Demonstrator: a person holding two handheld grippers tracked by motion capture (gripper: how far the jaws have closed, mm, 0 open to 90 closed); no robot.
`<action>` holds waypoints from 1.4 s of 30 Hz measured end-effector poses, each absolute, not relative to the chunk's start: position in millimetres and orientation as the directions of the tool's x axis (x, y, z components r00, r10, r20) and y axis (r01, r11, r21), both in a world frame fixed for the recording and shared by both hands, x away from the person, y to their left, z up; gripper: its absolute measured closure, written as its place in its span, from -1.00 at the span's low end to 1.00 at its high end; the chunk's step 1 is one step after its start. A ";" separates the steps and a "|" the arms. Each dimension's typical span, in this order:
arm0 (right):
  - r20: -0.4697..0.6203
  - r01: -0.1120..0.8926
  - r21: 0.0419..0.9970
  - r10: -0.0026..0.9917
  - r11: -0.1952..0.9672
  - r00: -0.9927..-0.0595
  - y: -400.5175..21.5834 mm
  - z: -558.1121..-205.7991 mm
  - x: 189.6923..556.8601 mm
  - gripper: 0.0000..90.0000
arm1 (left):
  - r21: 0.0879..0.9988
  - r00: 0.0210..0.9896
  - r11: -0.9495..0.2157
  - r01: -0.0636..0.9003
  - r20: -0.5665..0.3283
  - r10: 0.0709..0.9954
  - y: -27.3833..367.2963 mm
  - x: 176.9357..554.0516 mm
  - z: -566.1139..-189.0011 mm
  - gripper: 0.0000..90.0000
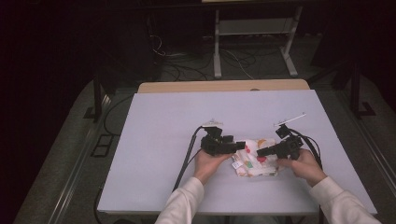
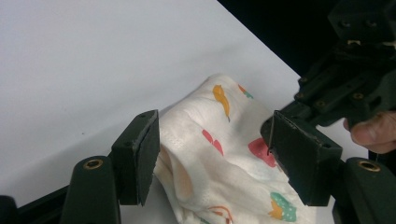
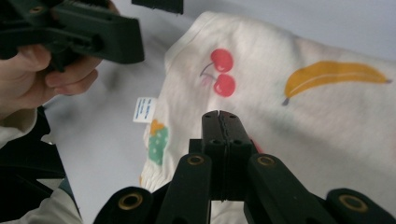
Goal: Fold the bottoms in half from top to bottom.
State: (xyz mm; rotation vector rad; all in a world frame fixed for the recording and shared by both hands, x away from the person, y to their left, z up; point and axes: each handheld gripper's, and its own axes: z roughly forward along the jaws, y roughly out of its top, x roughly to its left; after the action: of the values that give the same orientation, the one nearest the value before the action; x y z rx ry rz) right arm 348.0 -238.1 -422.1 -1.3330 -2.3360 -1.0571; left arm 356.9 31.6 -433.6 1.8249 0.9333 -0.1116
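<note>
left tongs (image 1: 239, 145) reach in from nine o'clock of the cloth (image 1: 254, 157), right tongs (image 1: 259, 151) from three o'clock, and the two tips nearly meet over it. the cloth is a small crumpled white piece printed with fruit, lying on the pale counter (image 1: 163, 140) toward its five o'clock part, near the person's edge.

in the left gripper view the left tongs (image 2: 212, 156) stand spread, a pad on each side of a raised fold of cloth (image 2: 219, 154). the left pad sits against the fold's edge, the right pad stands off it, so nothing is pinched. a thin thread or wire hangs at the face of that right pad. the other gripper and a fingertip sit at two o'clock in that view.

in the right gripper view the right tongs (image 3: 224, 140) are pressed together, pad flat on pad. whether a bit of cloth is caught between them i cannot tell. the tip lies over the cloth (image 3: 299, 112), cherries (image 3: 219, 72) at twelve o'clock of it, a banana (image 3: 334, 74) at two o'clock, a small white label (image 3: 144, 108) at ten o'clock on the cloth's edge. the left hand (image 3: 42, 79) wraps its gripper at ten o'clock of that view.

both hands in the high view come from cream sleeves (image 1: 184, 203) at six o'clock.
</note>
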 end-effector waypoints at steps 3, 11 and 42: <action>0.537 0.820 0.474 0.633 0.321 -0.558 -238.2 -422.4 342.2 0.96 | 0.751 0.691 -0.160 0.641 -0.473 0.547 31.4 357.1 -433.9 -0.30; 0.531 0.812 0.471 0.624 0.344 -0.573 -237.2 -426.0 328.5 0.96 | 0.749 0.690 -0.169 0.640 -0.464 0.555 30.6 357.1 -433.5 -0.34; 0.503 0.753 0.579 0.591 0.312 -0.631 -259.2 -434.1 320.6 0.14 | 0.737 0.657 -0.146 0.660 -0.471 0.589 29.5 370.6 -443.7 -0.53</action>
State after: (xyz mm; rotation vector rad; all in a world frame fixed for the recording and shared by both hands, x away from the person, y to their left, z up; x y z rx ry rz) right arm 320.6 -259.2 -434.1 -1.2368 -2.3780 -1.2180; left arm 370.6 29.5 -443.7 1.8230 0.9958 -0.0843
